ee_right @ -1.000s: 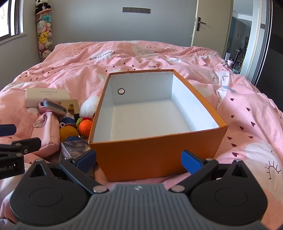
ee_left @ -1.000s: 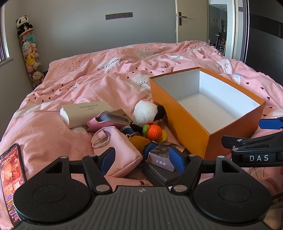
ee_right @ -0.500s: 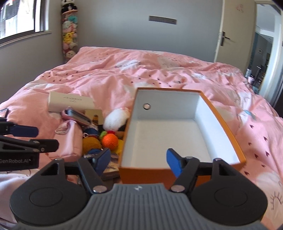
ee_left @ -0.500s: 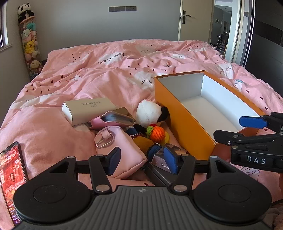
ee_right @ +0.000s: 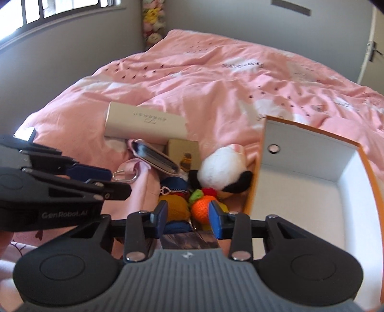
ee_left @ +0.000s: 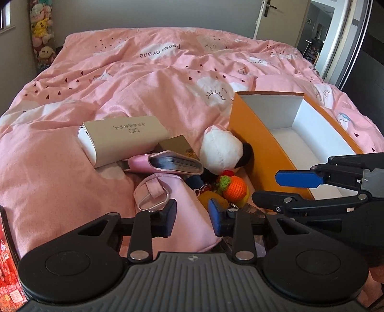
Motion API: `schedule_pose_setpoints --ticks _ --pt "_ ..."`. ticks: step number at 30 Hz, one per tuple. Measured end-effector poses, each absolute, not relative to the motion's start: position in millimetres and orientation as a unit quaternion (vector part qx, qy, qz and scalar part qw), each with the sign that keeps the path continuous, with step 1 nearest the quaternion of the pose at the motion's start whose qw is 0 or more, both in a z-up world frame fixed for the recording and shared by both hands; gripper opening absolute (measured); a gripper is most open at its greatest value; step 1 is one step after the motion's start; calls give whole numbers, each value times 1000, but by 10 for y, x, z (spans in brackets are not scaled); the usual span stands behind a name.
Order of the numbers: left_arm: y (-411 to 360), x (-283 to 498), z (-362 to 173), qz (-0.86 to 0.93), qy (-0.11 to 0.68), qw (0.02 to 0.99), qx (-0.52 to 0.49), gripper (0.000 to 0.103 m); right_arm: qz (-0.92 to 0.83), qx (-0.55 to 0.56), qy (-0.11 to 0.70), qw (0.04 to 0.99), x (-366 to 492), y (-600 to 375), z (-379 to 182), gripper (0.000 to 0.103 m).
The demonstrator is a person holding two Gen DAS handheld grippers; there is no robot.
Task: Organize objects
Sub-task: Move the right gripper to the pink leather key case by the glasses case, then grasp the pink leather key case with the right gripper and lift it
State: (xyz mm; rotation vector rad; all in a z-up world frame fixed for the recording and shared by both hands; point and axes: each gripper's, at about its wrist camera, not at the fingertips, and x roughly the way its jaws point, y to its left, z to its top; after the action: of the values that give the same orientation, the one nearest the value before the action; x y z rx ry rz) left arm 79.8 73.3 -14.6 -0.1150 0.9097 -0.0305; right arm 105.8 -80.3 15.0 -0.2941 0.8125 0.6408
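Observation:
An empty orange box with a white inside stands on the pink bed. Left of it lies a pile: a beige case, a pink wallet, a pink pouch, a white panda plush, an orange knitted fruit and a small dark box. My left gripper is open, its fingers either side of the pink pouch. My right gripper is open over the knitted fruit and a yellow knitted toy.
A phone with a red screen lies at the near left. Stuffed toys hang on the far wall by a window. A door stands at the far right. The pink duvet stretches behind the pile.
Both grippers have moved forward toward the pile and narrowed. The right gripper swung left from the orange box to above the knitted toys. The left gripper now straddles the pink pouch.

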Motion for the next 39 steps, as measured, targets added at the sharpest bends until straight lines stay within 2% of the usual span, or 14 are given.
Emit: schedule_pose_setpoints --ticks 11,15,23,27,34,39 --pt "1229 1113 -193 49 481 873 -61 35 397 -253 393 790 1532 33 46 40" --pt "1398 1163 -180 61 485 869 -68 35 423 -269 405 765 1682 270 17 44" --pt "1627 1257 -204 69 488 864 -98 34 436 -323 419 728 1849 725 -156 43" --pt "1661 1288 -218 68 488 864 -102 34 434 -344 420 719 1878 815 -220 33" --pt "1626 1280 -182 52 487 865 -107 34 420 -319 445 724 1970 654 -117 30" --pt "1475 1237 -166 27 492 862 -121 34 396 -219 482 750 2093 192 111 28"
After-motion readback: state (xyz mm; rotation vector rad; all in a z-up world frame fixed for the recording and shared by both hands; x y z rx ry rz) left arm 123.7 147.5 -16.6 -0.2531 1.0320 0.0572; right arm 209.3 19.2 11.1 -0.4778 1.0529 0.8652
